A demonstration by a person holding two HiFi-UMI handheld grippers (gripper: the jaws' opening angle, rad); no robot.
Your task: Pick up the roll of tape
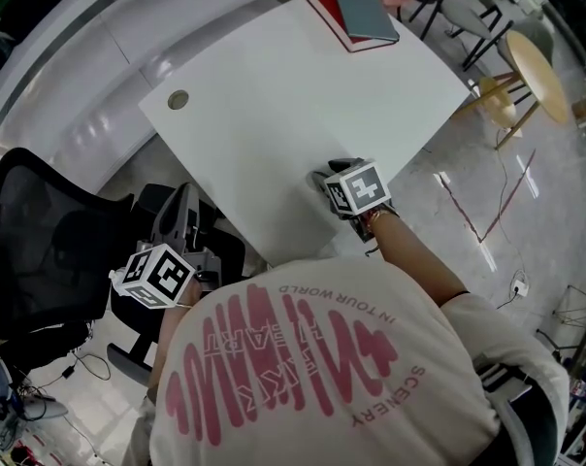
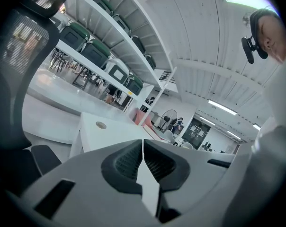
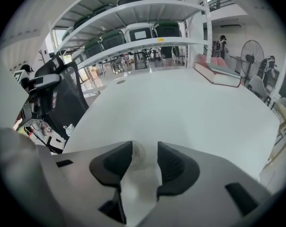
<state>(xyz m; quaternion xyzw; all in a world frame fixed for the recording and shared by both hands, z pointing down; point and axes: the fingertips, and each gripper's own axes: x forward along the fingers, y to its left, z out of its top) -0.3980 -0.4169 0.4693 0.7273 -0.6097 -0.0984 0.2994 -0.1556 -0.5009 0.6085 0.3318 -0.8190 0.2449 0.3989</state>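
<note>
A small, pale, see-through roll of tape [image 3: 136,151] lies on the white table [image 1: 274,95] near its front edge. In the right gripper view it sits between the jaws, close against the left pad. My right gripper [image 3: 145,149] points steeply down over it with a clear gap between its pads. In the head view the right gripper [image 1: 324,177] hides the roll. My left gripper [image 1: 183,198] is held off the table's left side, beside the chair, and in its own view the left gripper [image 2: 143,148] has its pads together with nothing in them.
A red book [image 1: 334,19] with a grey-blue book [image 1: 366,15] on it lies at the table's far corner. A round cable hole [image 1: 179,99] marks the left corner. A black office chair [image 1: 31,231] stands left of me, a wooden stool [image 1: 536,71] at the right.
</note>
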